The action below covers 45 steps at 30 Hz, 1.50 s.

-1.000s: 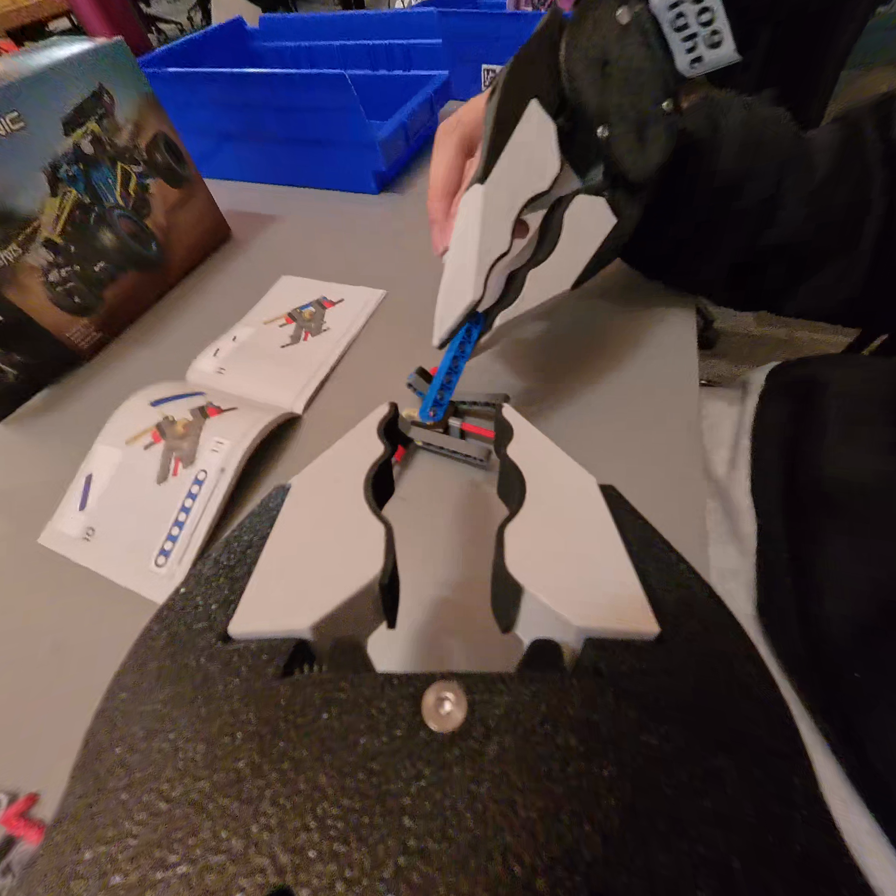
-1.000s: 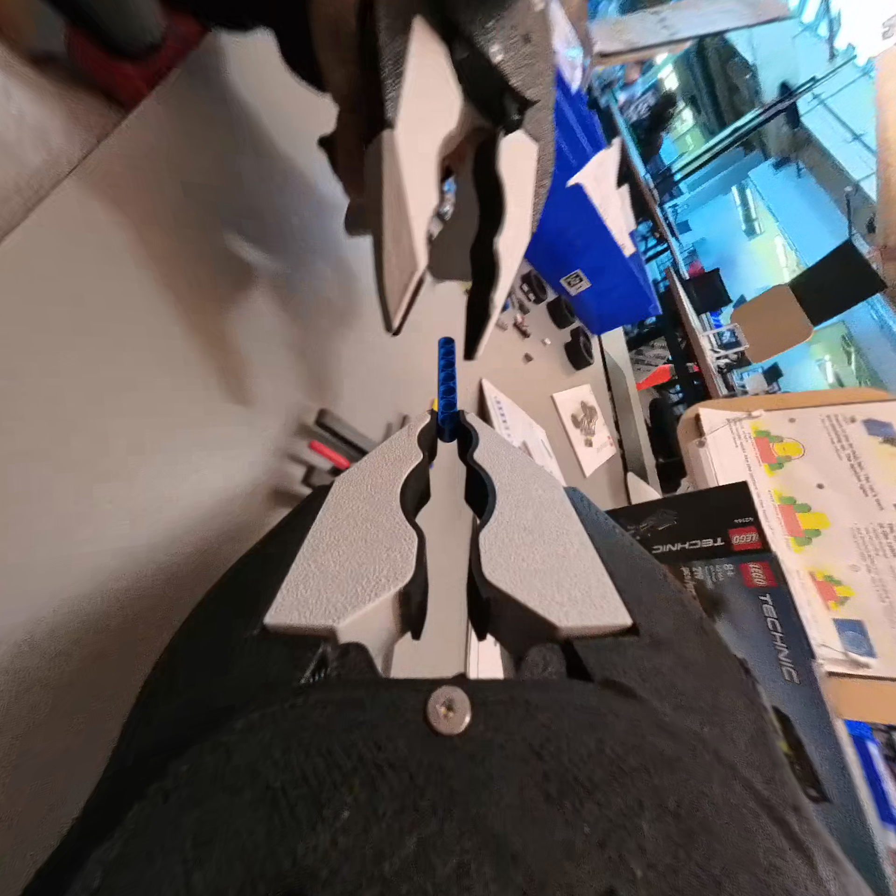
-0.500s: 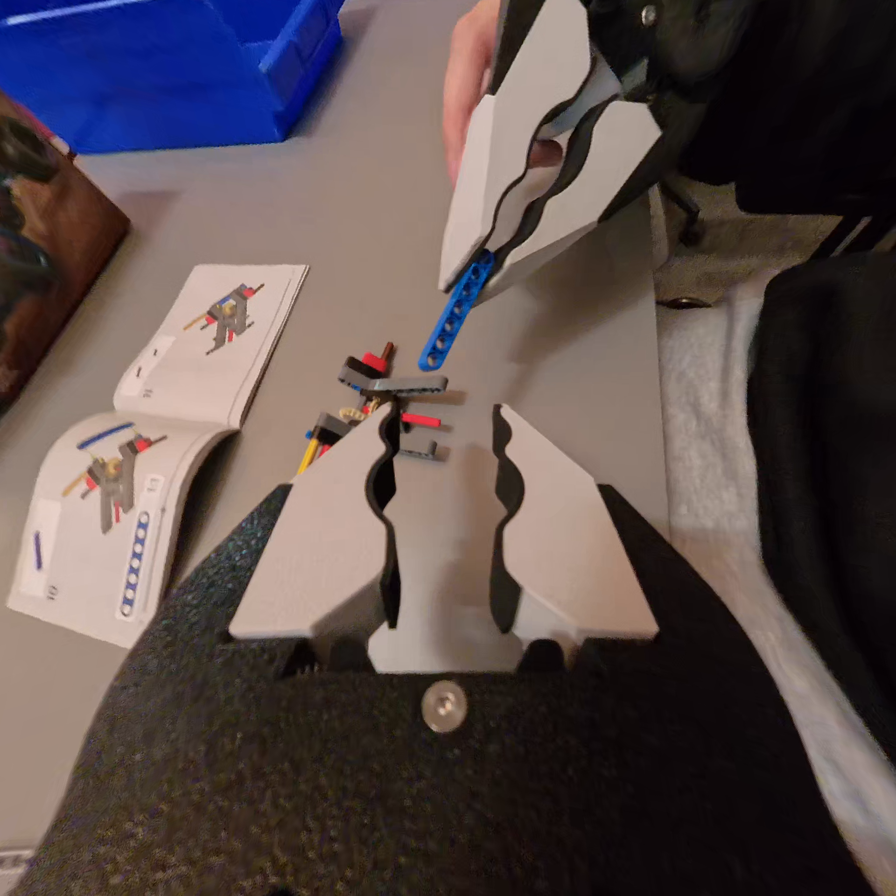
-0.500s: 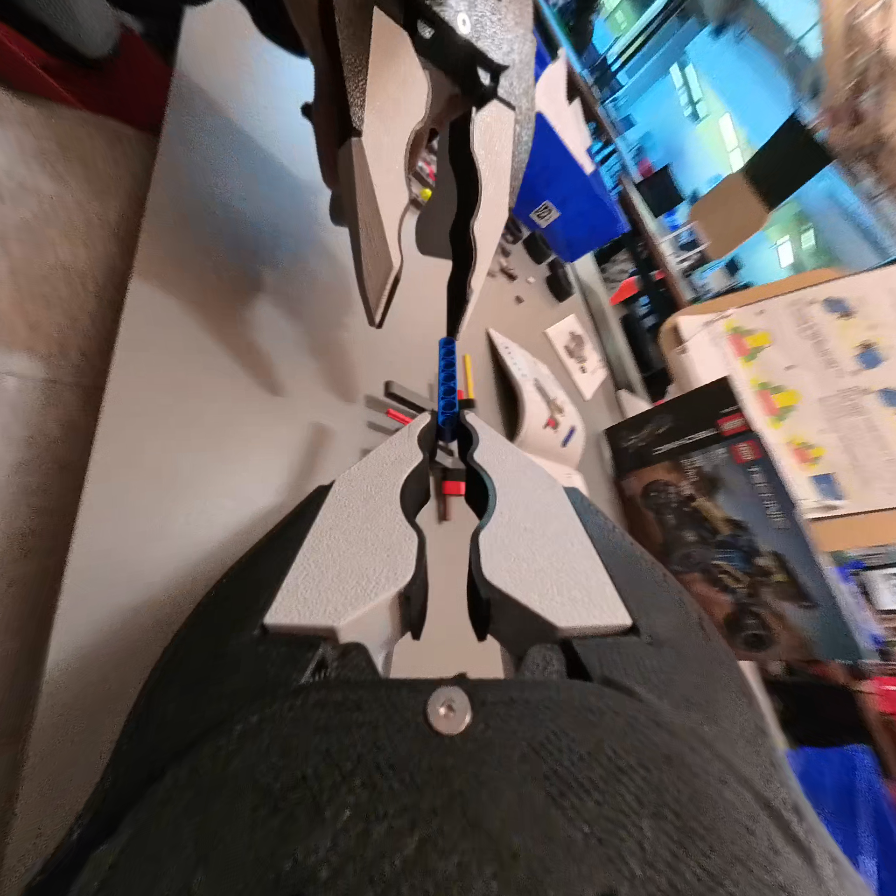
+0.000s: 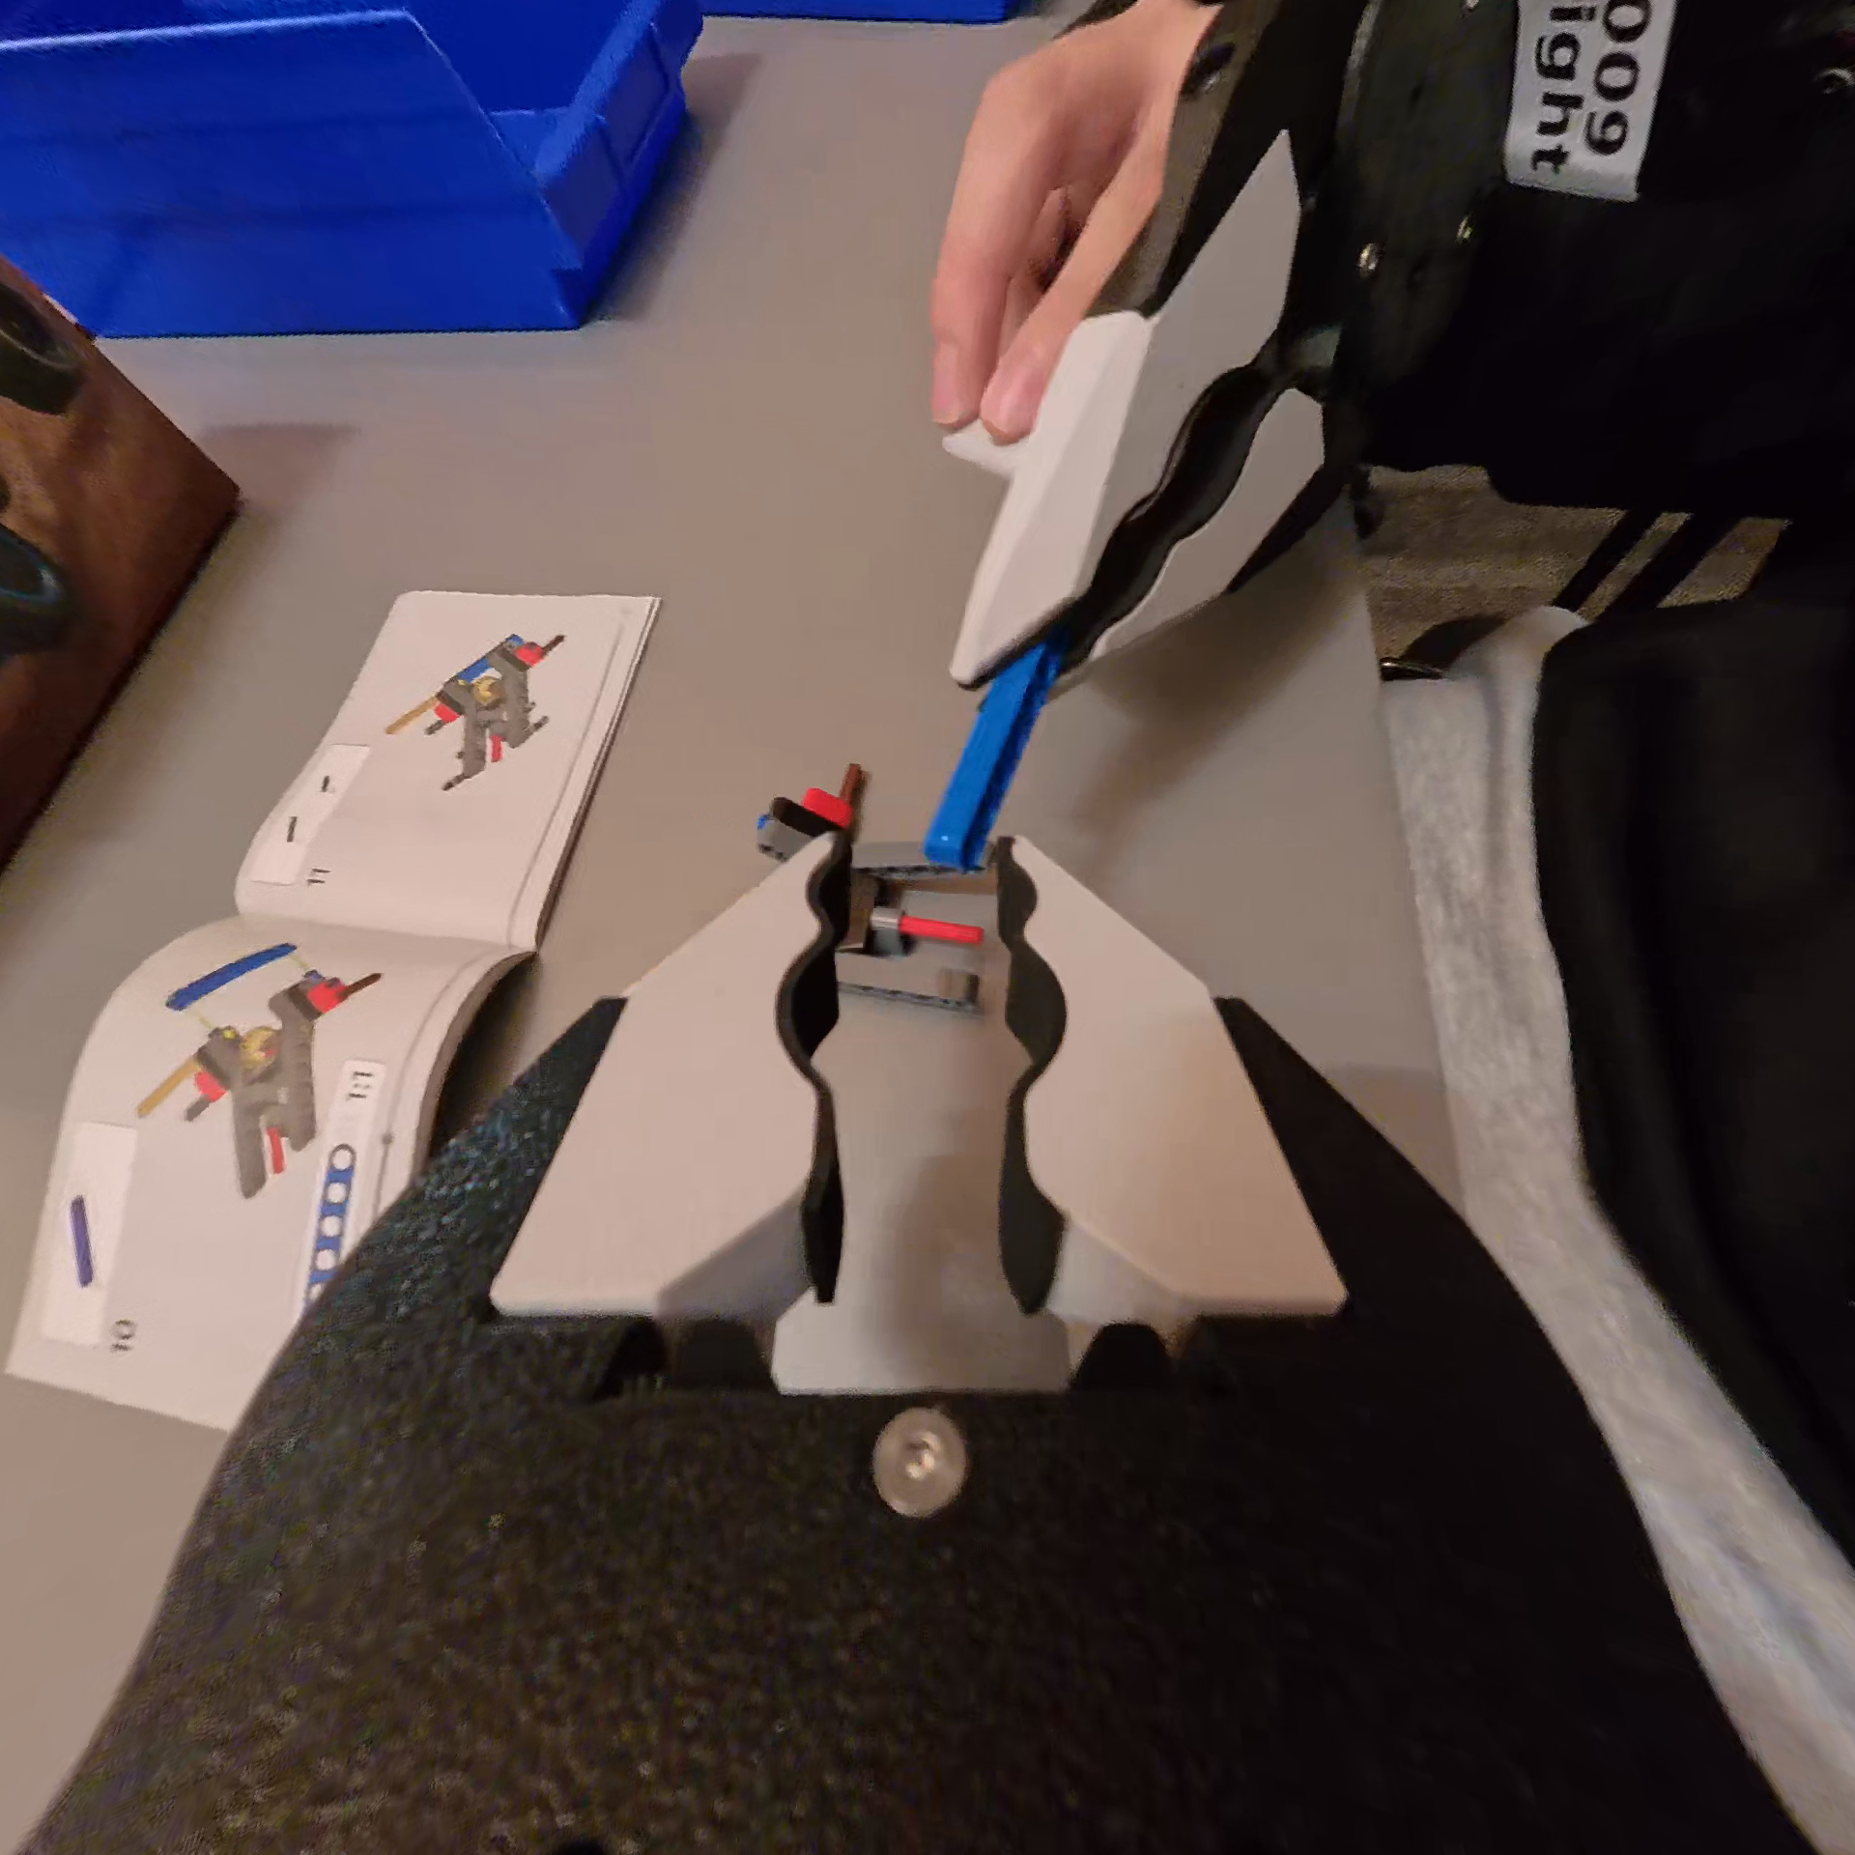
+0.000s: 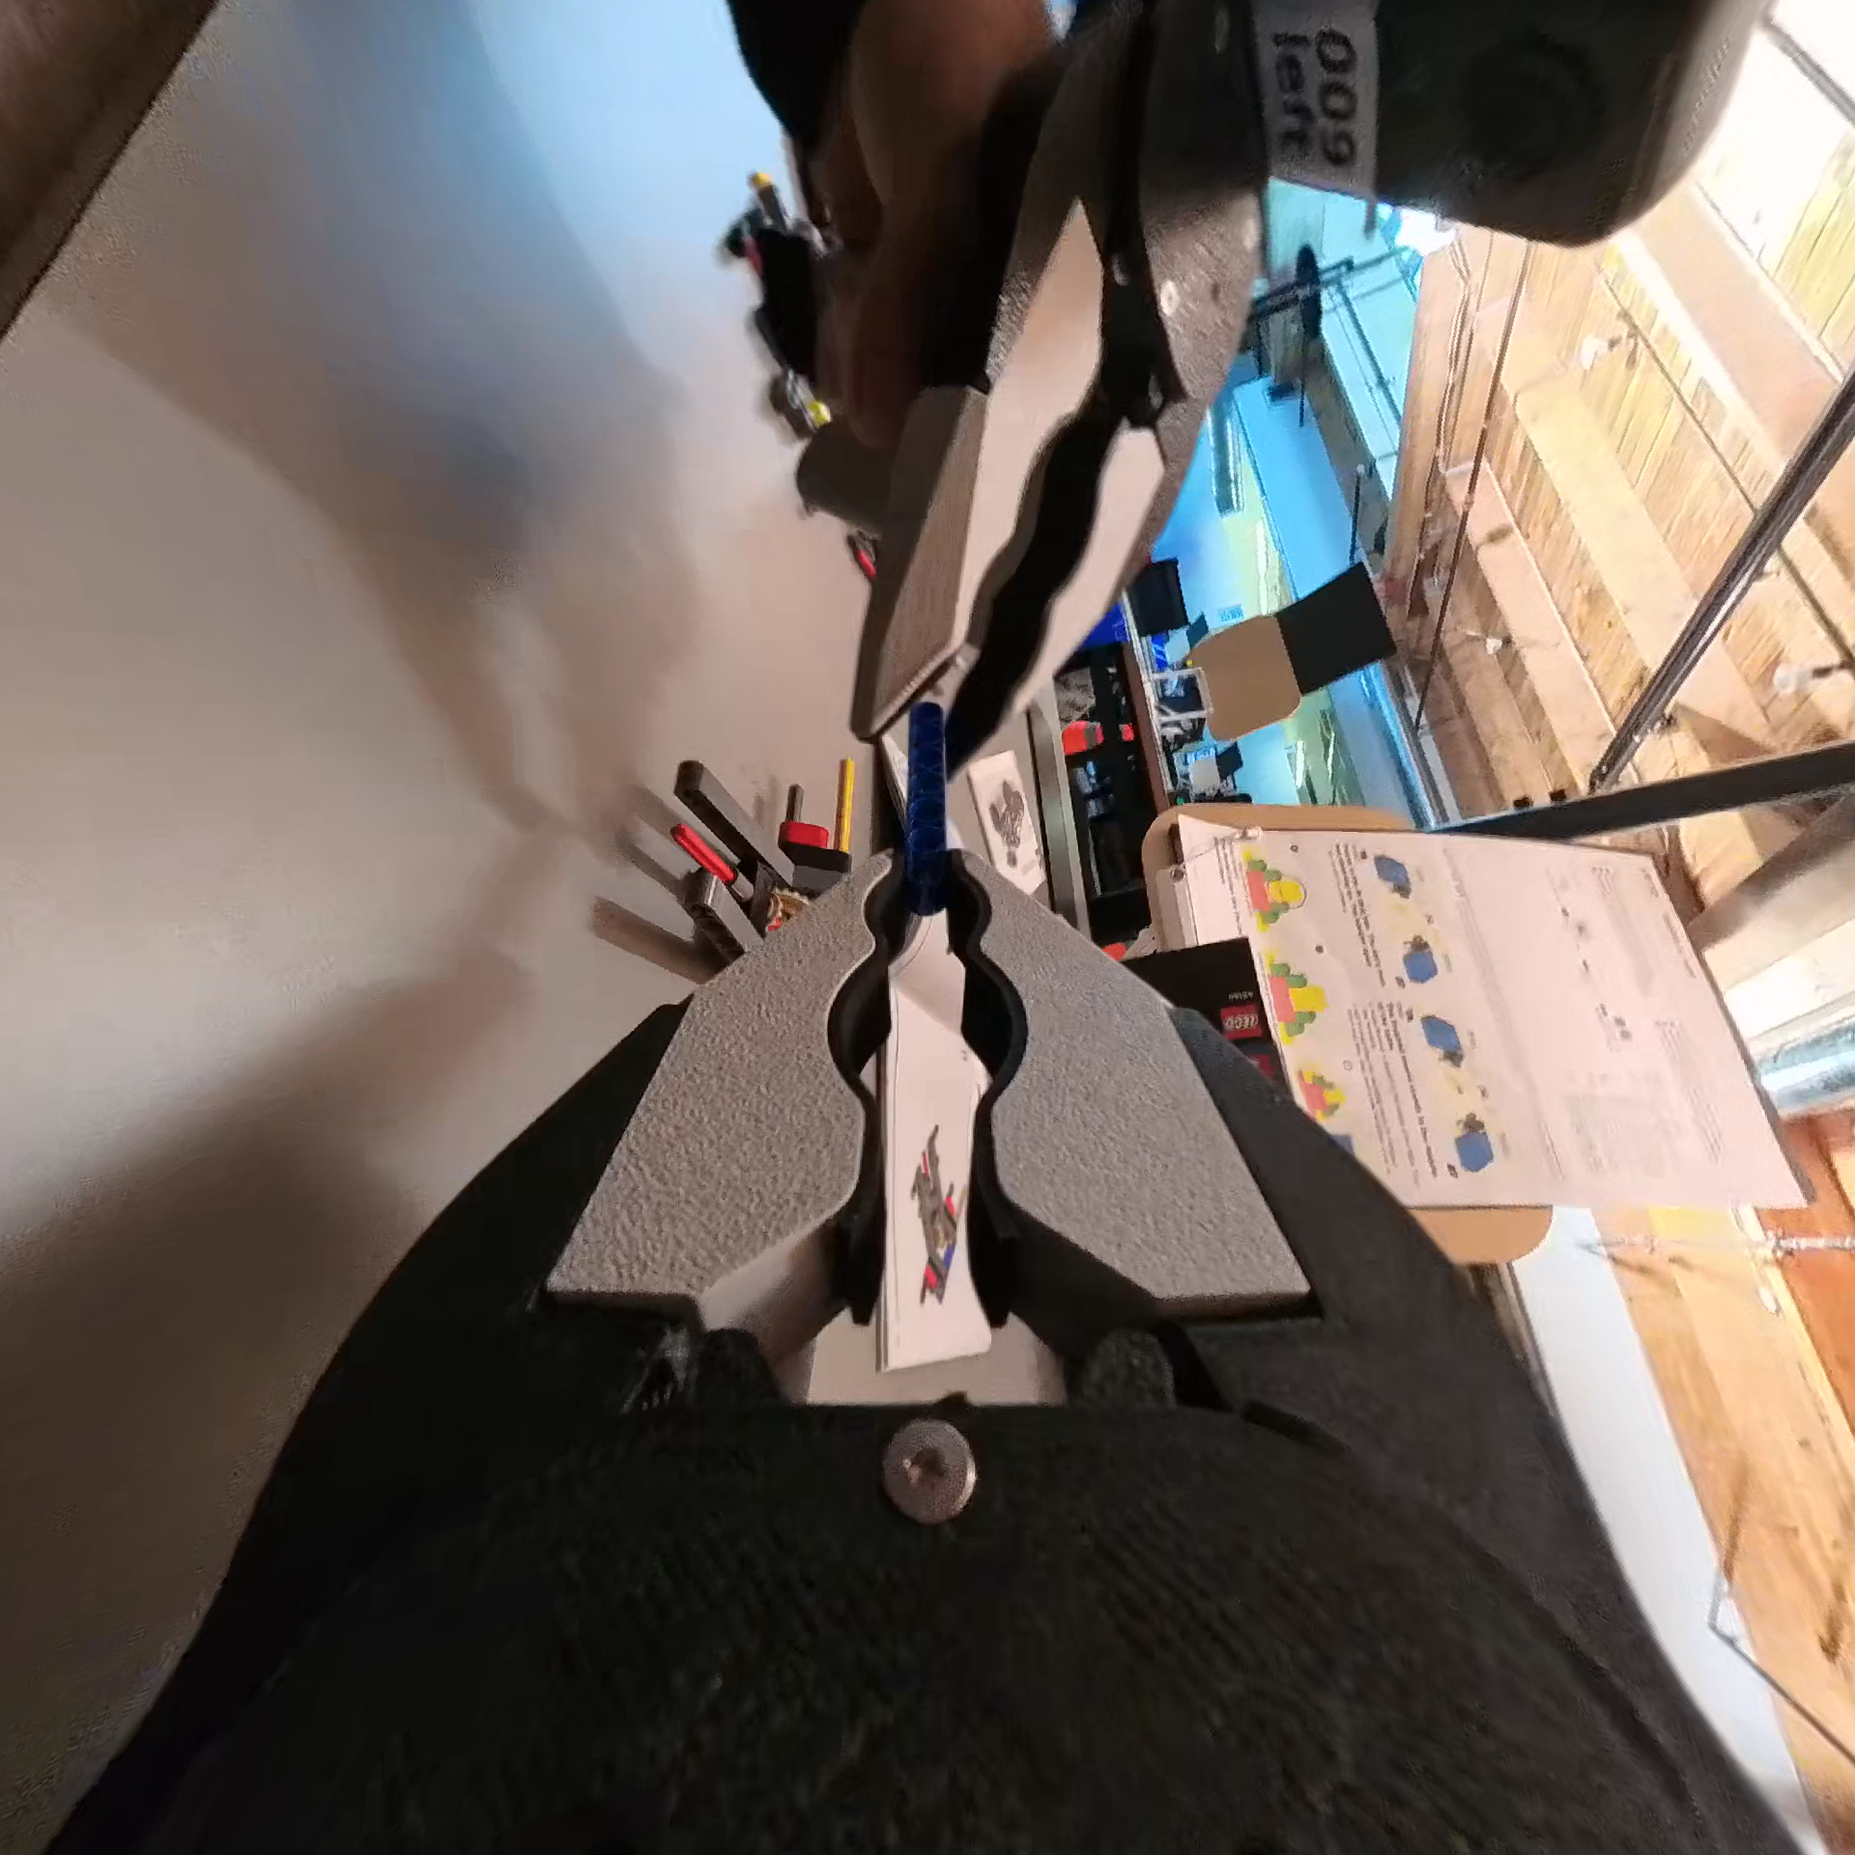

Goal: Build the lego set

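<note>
A small grey Lego assembly [image 5: 903,939] with a red axle lies on the grey table [image 5: 703,452]. I see it through the gap of my left gripper [image 5: 918,853], which is open and hovers over it. My right gripper [image 5: 1034,663] is shut on one end of a blue beam [image 5: 989,763]. The beam's free end reaches down to the left gripper's right fingertip. In the right wrist view the right gripper [image 6: 929,873] holds the beam [image 6: 925,803] pointing at the left gripper's tips [image 6: 918,718]. The assembly [image 6: 743,873] lies to the left on the table.
An open instruction booklet [image 5: 402,853] lies left of the assembly. Blue bins [image 5: 301,151] stand at the back and the Lego box [image 5: 80,502] at the far left. The table edge [image 5: 1375,903] runs close on the right. Loose parts [image 6: 783,261] lie farther off. Only a small space, under 4 cm, lies between the two pairs of fingers.
A second ago the left gripper held the assembly; it let go and the assembly now lies on the table. The left gripper has moved back over it, and the blue beam's end has come down to its tips.
</note>
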Tool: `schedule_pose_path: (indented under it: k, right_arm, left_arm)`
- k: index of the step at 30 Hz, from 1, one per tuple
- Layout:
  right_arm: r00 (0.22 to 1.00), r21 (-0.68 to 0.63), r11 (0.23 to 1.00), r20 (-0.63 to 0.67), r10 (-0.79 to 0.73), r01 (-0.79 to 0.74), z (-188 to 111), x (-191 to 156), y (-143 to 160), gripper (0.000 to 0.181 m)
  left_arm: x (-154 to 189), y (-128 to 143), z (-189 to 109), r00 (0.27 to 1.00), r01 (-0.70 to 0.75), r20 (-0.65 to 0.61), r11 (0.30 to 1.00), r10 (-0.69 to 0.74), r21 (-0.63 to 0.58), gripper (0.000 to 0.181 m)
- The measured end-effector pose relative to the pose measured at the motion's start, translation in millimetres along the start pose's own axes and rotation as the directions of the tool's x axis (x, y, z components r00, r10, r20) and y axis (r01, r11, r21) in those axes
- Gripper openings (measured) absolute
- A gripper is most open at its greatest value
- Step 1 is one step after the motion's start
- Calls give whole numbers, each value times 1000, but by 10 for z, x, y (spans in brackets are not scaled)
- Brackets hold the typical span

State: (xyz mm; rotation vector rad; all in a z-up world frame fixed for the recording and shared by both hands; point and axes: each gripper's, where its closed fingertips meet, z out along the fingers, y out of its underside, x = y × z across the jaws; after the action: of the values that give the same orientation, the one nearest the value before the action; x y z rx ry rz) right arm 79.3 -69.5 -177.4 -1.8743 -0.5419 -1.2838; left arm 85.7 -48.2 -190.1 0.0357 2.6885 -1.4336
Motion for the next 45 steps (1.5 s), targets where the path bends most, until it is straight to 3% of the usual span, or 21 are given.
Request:
schedule_pose_path:
  k: [1, 2, 4, 7, 10, 11, 13, 15, 16, 18, 21, 23, 29, 35, 39, 42, 45]
  right_arm:
    - [1000, 2, 1000, 7, -4, 4, 10, -2, 8, 5]
    - [1000, 1, 1000, 0, -7, 7, 22, 14, 20, 5]
    - [1000, 12, 1000, -13, -11, 11, 38, 46, 22, 5]
    - [1000, -7, 1000, 4, 18, -18, 74, 67, 125, 5]
    - [969, -65, 971, 79, 234, -230, 81, 59, 329, 14]
    - [914, -105, 922, 129, 384, -372, 62, 32, 411, 19]
    - [697, -184, 714, 160, 699, -675, 38, 37, 530, 26]
    - [489, -224, 521, 184, 852, -823, 50, 46, 520, 32]
    - [470, -212, 511, 217, 856, -833, 57, 52, 442, 30]
    - [536, -133, 606, 345, 770, -784, 43, -35, 131, 21]
    - [663, -247, 731, 309, 682, -636, 174, -302, 264, 39]
    - [662, -239, 760, 381, 646, -604, 200, -459, 181, 32]
    - [579, -299, 724, 448, 682, -622, 223, -610, 200, 14]
    - [566, -298, 722, 465, 681, -625, 259, -603, 179, 24]
    - [534, -242, 665, 435, 725, -706, 176, -331, 200, 24]
    - [519, -229, 558, 208, 829, -798, 207, 73, 616, 26]
    - [443, -217, 484, 212, 871, -848, 242, 175, 708, 29]
  left_arm:
    - [-26, -4, 2, 1000, -4, -3, 1000, 4, -8, 27]
    - [-36, -10, 10, 1000, -10, -17, 1000, 9, -12, 27]
    - [-40, -17, 36, 998, -40, -47, 999, 40, -18, 9]
    - [-117, -10, 72, 993, -111, -35, 994, 110, -26, 9]
    - [-287, -37, 52, 991, -132, 20, 991, 132, 4, 8]
    - [-397, -9, 23, 987, -151, 62, 989, 151, -3, 8]
    - [-641, 55, -42, 963, -217, 162, 976, 217, -17, 8]
    - [-827, 97, -87, 939, -259, 229, 966, 255, -13, 7]
    - [-895, 130, -94, 933, -270, 243, 963, 266, -16, 7]
    - [-983, 231, -80, 934, -269, 233, 963, 269, -35, 8]
    - [-1073, 343, -40, 946, -240, 214, 970, 242, -35, 8]
    - [-1080, 351, -9, 952, -232, 202, 973, 230, -11, 8]
    - [-1050, 392, 46, 959, -223, 178, 975, 219, 0, 8]
    - [-1043, 369, 10, 951, -244, 197, 970, 240, -2, 8]
    - [-1051, 329, -35, 925, -313, 221, 950, 307, -8, 8]
    - [-1039, 215, -40, 816, -514, 280, 857, 506, -50, 8]
    - [-1018, 87, 4, 649, -688, 331, 714, 685, -131, 8]
